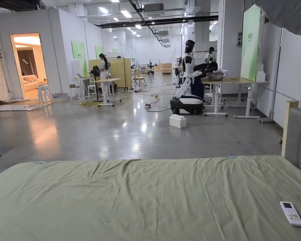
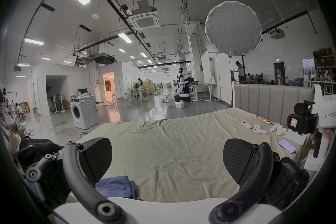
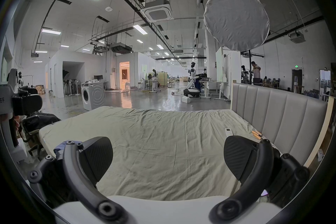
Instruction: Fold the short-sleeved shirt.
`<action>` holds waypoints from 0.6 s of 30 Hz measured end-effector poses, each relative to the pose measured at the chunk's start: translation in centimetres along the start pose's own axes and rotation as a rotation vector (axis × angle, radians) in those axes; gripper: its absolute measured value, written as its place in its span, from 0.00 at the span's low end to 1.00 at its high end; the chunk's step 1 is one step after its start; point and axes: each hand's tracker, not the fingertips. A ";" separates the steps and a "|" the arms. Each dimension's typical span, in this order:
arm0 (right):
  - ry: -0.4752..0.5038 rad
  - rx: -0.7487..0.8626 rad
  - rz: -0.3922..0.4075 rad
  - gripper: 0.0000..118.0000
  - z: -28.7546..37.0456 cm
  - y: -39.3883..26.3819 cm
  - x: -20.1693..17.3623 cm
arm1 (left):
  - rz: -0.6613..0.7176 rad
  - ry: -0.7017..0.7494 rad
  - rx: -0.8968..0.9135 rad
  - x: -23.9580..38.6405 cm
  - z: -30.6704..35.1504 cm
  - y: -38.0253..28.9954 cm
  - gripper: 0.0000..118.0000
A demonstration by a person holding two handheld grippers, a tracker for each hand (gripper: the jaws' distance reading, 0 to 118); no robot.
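Note:
A crumpled blue shirt (image 2: 118, 187) lies on the near edge of the bed, just behind my left gripper's left jaw. A bit of the same blue cloth (image 3: 61, 147) peeks over the left jaw in the right gripper view. My left gripper (image 2: 166, 160) is held open above the pale green bed sheet (image 2: 172, 146) with nothing between its jaws. My right gripper (image 3: 168, 160) is open too, over the sheet (image 3: 154, 137), and empty. The right gripper's body (image 2: 312, 118) shows at the right edge of the left gripper view; the left gripper's body (image 3: 16, 100) shows at the left edge of the right gripper view.
A white remote (image 1: 290, 213) lies at the bed's right side, with white controllers (image 2: 259, 129), papers and a phone (image 2: 287, 146) near the grey padded headboard (image 3: 272, 115). Beyond the bed are a washing machine (image 2: 84, 113), a white humanoid robot (image 1: 188, 84), desks, cables and people.

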 end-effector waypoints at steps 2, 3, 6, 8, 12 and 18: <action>0.000 0.004 -0.007 1.00 0.0 0.1 0.0 | 0.010 0.002 0.007 -0.2 0.1 0.2 1.00; 0.000 0.003 -0.009 1.00 0.0 0.2 0.0 | 0.017 -0.001 0.010 -0.3 0.2 0.2 1.00; -0.001 -0.001 -0.004 1.00 0.0 0.3 0.0 | 0.029 -0.004 0.009 -0.4 0.2 0.2 1.00; -0.002 -0.008 -0.002 1.00 0.0 0.3 0.0 | 0.027 -0.003 0.005 -0.4 0.2 0.1 1.00; -0.012 -0.020 -0.004 1.00 0.0 0.1 0.1 | 0.025 -0.006 -0.007 -0.3 0.2 0.0 1.00; -0.003 -0.038 -0.011 1.00 0.1 0.4 0.1 | 0.024 -0.014 -0.011 -0.1 0.1 0.0 1.00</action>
